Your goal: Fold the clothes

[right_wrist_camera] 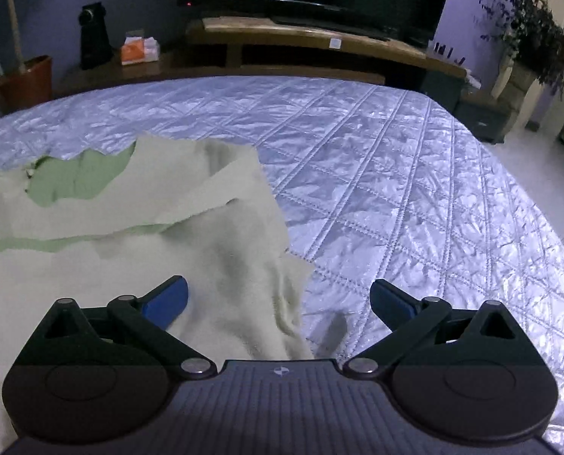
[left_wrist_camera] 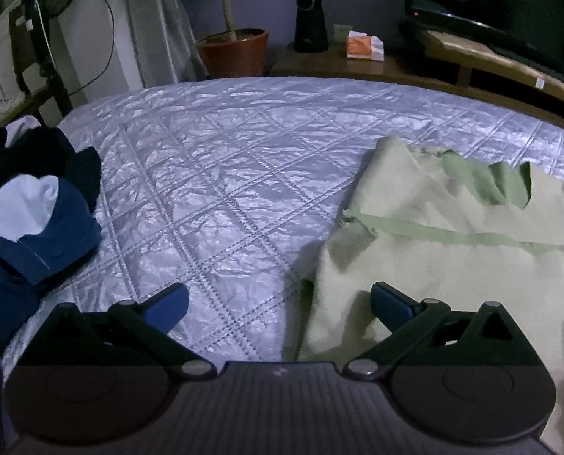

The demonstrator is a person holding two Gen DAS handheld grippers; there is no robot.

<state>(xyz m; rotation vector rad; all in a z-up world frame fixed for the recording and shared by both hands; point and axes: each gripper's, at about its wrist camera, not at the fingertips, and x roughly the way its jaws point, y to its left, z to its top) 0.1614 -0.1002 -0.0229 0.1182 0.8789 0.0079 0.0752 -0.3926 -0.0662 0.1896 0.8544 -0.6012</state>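
Note:
A pale green garment [left_wrist_camera: 452, 227] lies partly folded on the quilted bed, at the right of the left wrist view and at the left of the right wrist view [right_wrist_camera: 137, 212]. My left gripper [left_wrist_camera: 280, 301] is open and empty, over the garment's left edge, its right finger above the cloth. My right gripper [right_wrist_camera: 280, 301] is open and empty, over the garment's right edge, its left finger above the cloth.
A pile of dark blue and white clothes [left_wrist_camera: 27, 220] lies at the bed's left edge. The silvery quilted bedspread [left_wrist_camera: 221, 174] stretches ahead. Beyond the bed are a plant pot [left_wrist_camera: 234, 51], a black speaker [left_wrist_camera: 310, 19], a wooden TV bench [right_wrist_camera: 319, 43] and a potted plant [right_wrist_camera: 528, 45].

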